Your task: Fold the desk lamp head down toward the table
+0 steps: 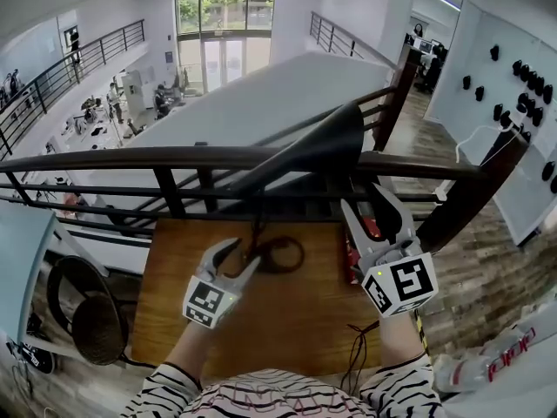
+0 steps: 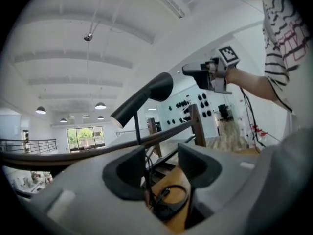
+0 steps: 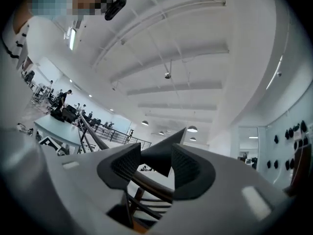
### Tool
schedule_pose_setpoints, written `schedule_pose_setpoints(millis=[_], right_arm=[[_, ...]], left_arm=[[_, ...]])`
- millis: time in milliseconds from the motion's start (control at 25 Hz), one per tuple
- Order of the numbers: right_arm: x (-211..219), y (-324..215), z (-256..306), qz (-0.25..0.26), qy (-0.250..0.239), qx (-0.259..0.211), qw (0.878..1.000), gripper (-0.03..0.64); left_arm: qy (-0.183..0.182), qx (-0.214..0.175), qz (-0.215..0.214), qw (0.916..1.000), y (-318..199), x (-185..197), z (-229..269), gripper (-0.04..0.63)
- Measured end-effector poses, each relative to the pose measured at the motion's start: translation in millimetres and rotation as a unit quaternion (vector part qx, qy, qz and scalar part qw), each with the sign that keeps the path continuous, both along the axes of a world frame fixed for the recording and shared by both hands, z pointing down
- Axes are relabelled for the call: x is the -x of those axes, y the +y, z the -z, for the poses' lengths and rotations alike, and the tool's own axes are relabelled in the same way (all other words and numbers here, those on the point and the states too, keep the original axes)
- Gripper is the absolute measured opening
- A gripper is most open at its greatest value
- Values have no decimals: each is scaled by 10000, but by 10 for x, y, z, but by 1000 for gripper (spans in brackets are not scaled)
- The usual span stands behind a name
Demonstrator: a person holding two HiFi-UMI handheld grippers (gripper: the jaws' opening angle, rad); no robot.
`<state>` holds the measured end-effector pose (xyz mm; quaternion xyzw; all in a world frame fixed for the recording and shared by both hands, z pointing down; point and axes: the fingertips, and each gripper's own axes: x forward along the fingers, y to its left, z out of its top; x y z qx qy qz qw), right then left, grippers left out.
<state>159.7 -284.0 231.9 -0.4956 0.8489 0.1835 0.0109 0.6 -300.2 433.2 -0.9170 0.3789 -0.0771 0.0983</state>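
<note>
At the wooden desk (image 1: 261, 338) beside the mezzanine railing (image 1: 130, 158), the left tool (image 1: 240, 259) was held low and level over the top. Its jaws were parted and clasped nothing. The lamp's thin stem (image 2: 138, 131) stood in the gap, close to the left jaw, and the right jaw was clear of it. Just past the tips, the lamp's black ring base (image 1: 280, 254) rested on the desk.

The right tool (image 1: 365, 200) was held higher, up near the rail, with its jaws wide apart and nothing gripped. The dark pointed end of the lamp head (image 1: 318, 151) showed in the gap between them. I could not tell whether it sat between the pads or beyond them.

The lamp head was raised. It slanted up and to the right from the stem, crossing the top rail, well clear of the desk.

A thin black cord (image 1: 355, 360) trailed over the near edge of the desk by the person's striped sleeve (image 1: 400, 392). Off to the right stood a white wall panel (image 1: 487, 59) hung with small black pieces.
</note>
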Motion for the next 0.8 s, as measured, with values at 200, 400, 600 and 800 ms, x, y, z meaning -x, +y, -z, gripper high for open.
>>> schedule_pose_setpoints(millis=[200, 400, 600, 800], right_arm=[[-32, -248, 389, -141, 316, -416, 9985, 176], [-12, -470, 652, -255, 628, -659, 9955, 175], [28, -733, 839, -353, 871, -706, 9931, 175], [76, -1006, 931, -427, 1126, -623, 9908, 181]], left_arm=[[-75, 138, 71, 9999, -358, 16, -50, 234], [-64, 274, 85, 9996, -620, 5, -144, 250], [-1, 418, 29, 9991, -825, -72, -173, 264], [69, 647, -49, 9979, -1051, -148, -240, 284]])
